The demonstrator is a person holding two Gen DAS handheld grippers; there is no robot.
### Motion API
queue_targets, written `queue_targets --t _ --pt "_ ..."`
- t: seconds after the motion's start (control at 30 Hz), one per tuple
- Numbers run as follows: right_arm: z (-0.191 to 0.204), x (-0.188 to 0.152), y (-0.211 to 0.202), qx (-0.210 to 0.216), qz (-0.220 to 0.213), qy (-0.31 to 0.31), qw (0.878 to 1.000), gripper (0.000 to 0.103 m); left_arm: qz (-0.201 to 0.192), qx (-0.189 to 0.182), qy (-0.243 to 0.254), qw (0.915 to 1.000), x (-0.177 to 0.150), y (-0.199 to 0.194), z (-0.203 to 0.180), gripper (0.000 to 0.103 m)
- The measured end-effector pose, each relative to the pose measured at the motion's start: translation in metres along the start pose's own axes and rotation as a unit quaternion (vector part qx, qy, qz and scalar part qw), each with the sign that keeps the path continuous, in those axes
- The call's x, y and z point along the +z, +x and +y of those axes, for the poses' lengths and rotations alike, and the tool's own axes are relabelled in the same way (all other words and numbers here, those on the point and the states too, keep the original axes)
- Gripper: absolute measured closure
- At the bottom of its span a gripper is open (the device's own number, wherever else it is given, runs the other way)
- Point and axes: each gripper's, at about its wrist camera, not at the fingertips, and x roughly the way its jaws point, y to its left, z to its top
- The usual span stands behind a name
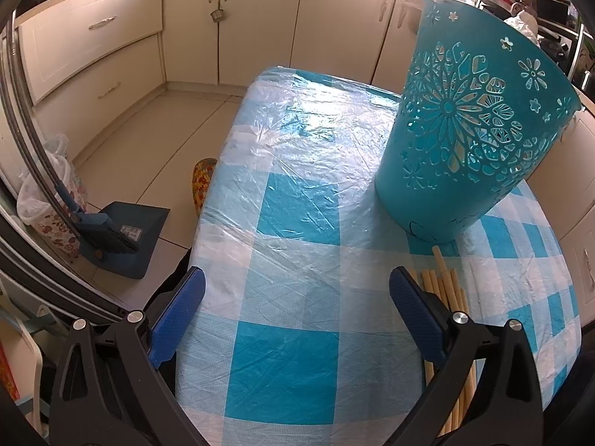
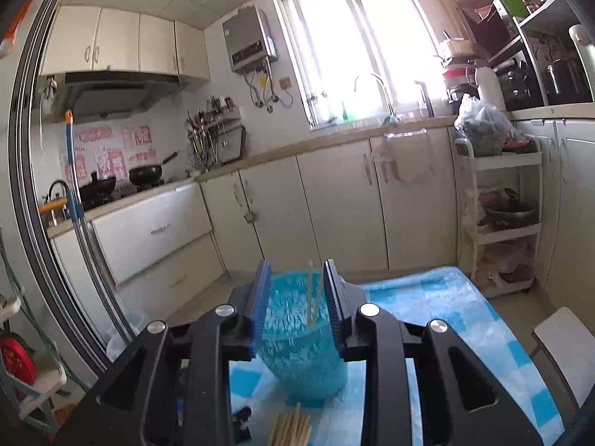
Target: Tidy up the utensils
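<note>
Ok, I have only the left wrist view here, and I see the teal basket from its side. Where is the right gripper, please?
Observer: The right gripper hovers over the teal basket, on its near side.
Operator: Does it hold a chopstick?
Observer: No. Its jaws stand apart and clamp nothing.
Operator: Is something inside the basket?
Observer: Yes, at least one pale chopstick stands in it, leaning. The picture is blurred there, so I cannot count them.
</note>
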Motion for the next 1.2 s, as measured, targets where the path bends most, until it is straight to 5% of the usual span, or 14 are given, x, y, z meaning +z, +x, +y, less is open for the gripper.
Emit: queue_targets --t 0.17,0.3,0.6,0.7,0.97,1.2 --pt "-0.004 -0.080 0.038 -0.004 0.186 -0.004 0.982 0.081 -0.005 0.001 0.001 1.0000 -0.001 -0.002 0.000 0.008" --pt "-0.005 -0.118 0.066 0.004 0.257 0.006 0.966 0.083 -0.007 0.000 0.003 1.0000 -0.003 -0.003 -0.001 0.008" --pt "0.019 -0.133 0.113 0.000 0.306 -0.048 0.951 0.083 -0.005 -0.003 -0.001 1.0000 -0.002 -0.002 0.001 0.008" --pt "0.019 -0.134 0.115 -0.007 0.304 -0.056 0.951 0.097 -0.004 -0.006 -0.004 1.0000 -0.001 -0.001 0.002 0.008" --pt "-0.007 -0.127 0.084 -0.040 0.278 -0.019 0.959 0.098 0.000 -0.007 0.012 0.9999 -0.002 -0.001 -0.004 0.008" --pt "-0.034 -0.136 0.069 -0.068 0.293 0.015 0.954 0.098 0.034 -0.022 0.077 0.9962 -0.013 -0.002 -0.029 0.008"
